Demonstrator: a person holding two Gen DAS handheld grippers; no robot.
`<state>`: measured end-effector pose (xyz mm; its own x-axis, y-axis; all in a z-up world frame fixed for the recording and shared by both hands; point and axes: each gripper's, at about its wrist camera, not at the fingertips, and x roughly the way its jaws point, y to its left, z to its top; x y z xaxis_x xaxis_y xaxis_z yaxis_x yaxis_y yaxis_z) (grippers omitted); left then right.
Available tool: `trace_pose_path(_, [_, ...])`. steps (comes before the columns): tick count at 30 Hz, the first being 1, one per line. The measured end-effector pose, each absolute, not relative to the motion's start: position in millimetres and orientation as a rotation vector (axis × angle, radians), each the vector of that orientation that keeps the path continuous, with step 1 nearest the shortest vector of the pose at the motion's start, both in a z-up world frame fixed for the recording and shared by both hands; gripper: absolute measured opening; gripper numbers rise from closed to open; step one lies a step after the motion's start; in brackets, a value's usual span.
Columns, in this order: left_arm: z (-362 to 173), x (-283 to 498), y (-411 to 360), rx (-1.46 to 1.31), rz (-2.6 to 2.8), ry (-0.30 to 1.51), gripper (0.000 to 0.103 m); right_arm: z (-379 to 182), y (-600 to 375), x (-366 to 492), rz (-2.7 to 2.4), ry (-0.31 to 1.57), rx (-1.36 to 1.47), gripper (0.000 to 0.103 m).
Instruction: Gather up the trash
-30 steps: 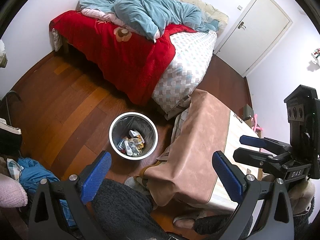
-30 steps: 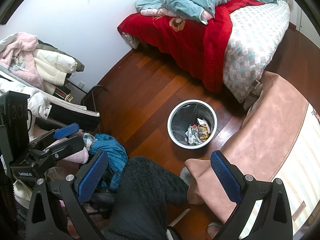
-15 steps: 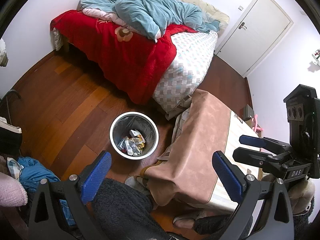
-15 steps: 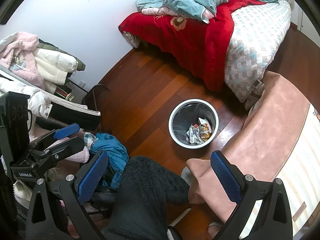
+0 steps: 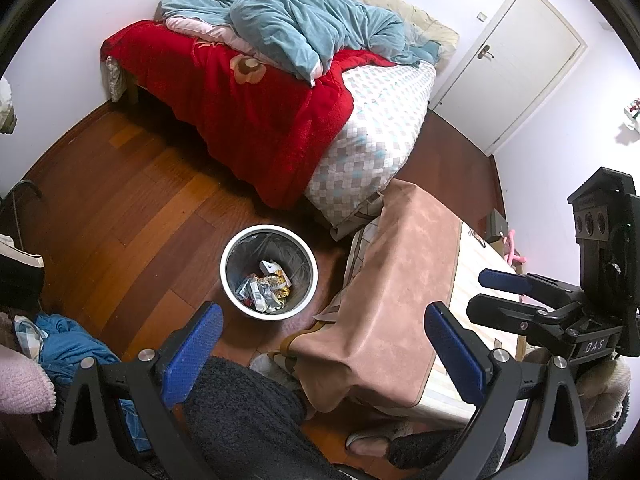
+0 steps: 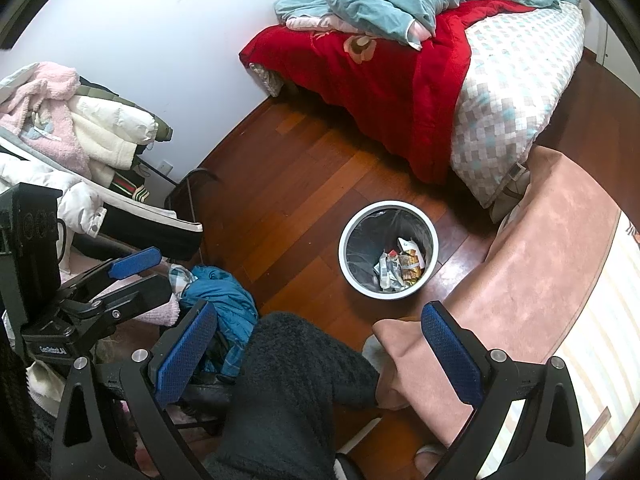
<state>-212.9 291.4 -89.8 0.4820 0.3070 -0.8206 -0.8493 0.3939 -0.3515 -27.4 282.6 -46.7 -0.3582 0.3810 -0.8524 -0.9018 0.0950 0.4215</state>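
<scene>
Wrappers (image 5: pixel 266 288) lie in the white wastebasket (image 5: pixel 269 312) on the wooden floor (image 5: pixel 120 208); left hand-held gripper (image 5: pixel 320 352) and right hand-held gripper (image 6: pixel 316 352) both gape wide, empty.

Left tool (image 5: pixel 322 342) and right tool (image 6: pixel 320 344) gape, empty.

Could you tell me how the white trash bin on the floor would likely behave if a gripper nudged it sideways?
The trash bin holds only a few wrappers at its bottom, so it is probably light. It stands on a glossy wooden floor, so it would likely slide easily. A push near the rim might tip it.
</scene>
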Motion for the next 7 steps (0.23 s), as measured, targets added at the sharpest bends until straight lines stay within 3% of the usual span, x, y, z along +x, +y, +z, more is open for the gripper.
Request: trace_pose_path(7, [-88.1,-213.5,285.4,-0.870,0.831,0.722,0.103,-45.7,284.5,-29.7,1.512,1.289,-0.585,0.103])
